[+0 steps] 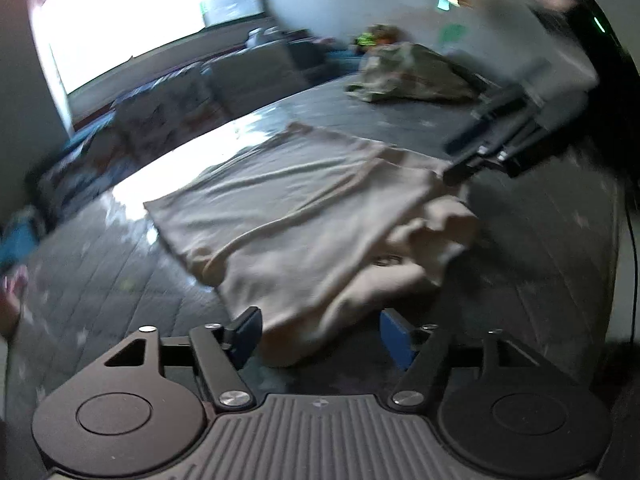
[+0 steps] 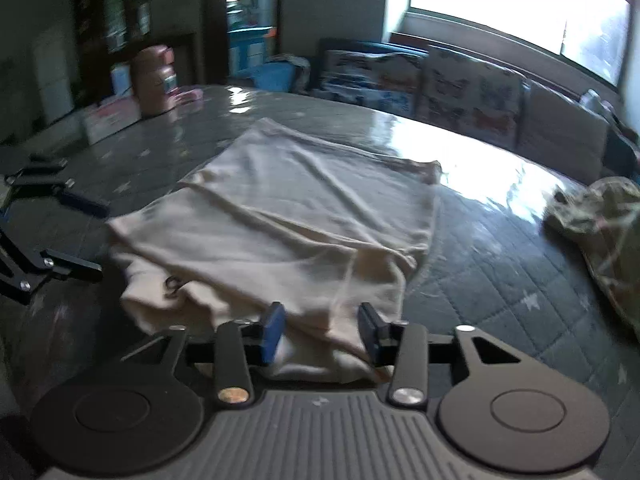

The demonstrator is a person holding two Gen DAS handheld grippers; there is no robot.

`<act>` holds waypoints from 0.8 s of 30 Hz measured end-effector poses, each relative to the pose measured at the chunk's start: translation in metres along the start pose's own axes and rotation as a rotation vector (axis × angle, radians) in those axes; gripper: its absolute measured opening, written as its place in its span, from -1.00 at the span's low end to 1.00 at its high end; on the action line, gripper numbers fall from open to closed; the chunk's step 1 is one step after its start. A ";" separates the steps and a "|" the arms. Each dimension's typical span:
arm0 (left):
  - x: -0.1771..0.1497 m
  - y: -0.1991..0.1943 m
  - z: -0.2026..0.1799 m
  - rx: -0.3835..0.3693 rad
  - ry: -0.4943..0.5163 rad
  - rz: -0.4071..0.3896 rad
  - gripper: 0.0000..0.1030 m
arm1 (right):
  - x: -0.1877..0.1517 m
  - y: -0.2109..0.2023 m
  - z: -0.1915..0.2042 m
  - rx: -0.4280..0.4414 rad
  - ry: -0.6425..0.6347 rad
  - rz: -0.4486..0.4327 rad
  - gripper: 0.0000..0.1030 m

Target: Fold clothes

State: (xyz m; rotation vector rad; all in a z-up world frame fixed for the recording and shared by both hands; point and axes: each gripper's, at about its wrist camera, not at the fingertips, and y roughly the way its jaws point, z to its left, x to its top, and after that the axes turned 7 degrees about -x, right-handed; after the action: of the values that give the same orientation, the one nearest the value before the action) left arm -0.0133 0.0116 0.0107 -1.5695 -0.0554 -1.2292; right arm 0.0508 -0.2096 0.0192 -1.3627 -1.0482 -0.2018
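Note:
A cream garment (image 1: 304, 216) lies partly folded on the dark quilted table (image 1: 120, 280); it also shows in the right wrist view (image 2: 288, 224). Its near end is bunched. My left gripper (image 1: 320, 334) is open, with its blue pads on either side of the bunched near edge. My right gripper (image 2: 322, 332) is open too, with the garment's near edge lying between its pads. The right gripper also shows at the garment's far right corner in the left wrist view (image 1: 480, 152). The left gripper shows at the left edge of the right wrist view (image 2: 64, 232).
A crumpled camouflage-patterned garment (image 1: 408, 72) lies at the far end of the table, also at the right of the right wrist view (image 2: 600, 224). A pink jar (image 2: 154, 80) and boxes (image 2: 108, 118) stand at the back left. Cushions (image 2: 460, 84) line the window side.

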 end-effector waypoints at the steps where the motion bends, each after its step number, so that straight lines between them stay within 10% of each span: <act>1: 0.000 0.003 -0.006 0.000 0.029 -0.003 0.36 | -0.001 -0.001 0.003 0.007 -0.026 0.003 0.01; 7: 0.006 0.021 -0.026 -0.030 0.122 -0.046 0.33 | -0.009 -0.009 0.018 0.039 -0.161 0.019 0.28; 11: 0.014 0.028 -0.023 -0.068 0.088 -0.065 -0.49 | -0.013 -0.012 0.020 0.045 -0.199 0.025 0.46; 14: 0.023 0.030 -0.012 -0.079 0.022 -0.079 -0.76 | -0.015 -0.013 0.022 0.052 -0.235 0.010 0.50; 24: 0.052 0.037 0.038 -0.093 -0.182 -0.112 -0.83 | -0.007 0.009 0.037 0.073 -0.302 -0.067 0.54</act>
State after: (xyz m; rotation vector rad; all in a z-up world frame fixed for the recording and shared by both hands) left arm 0.0576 -0.0029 0.0271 -1.7768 -0.2091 -1.1859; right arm 0.0347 -0.1779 0.0030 -1.3186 -1.3413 -0.0053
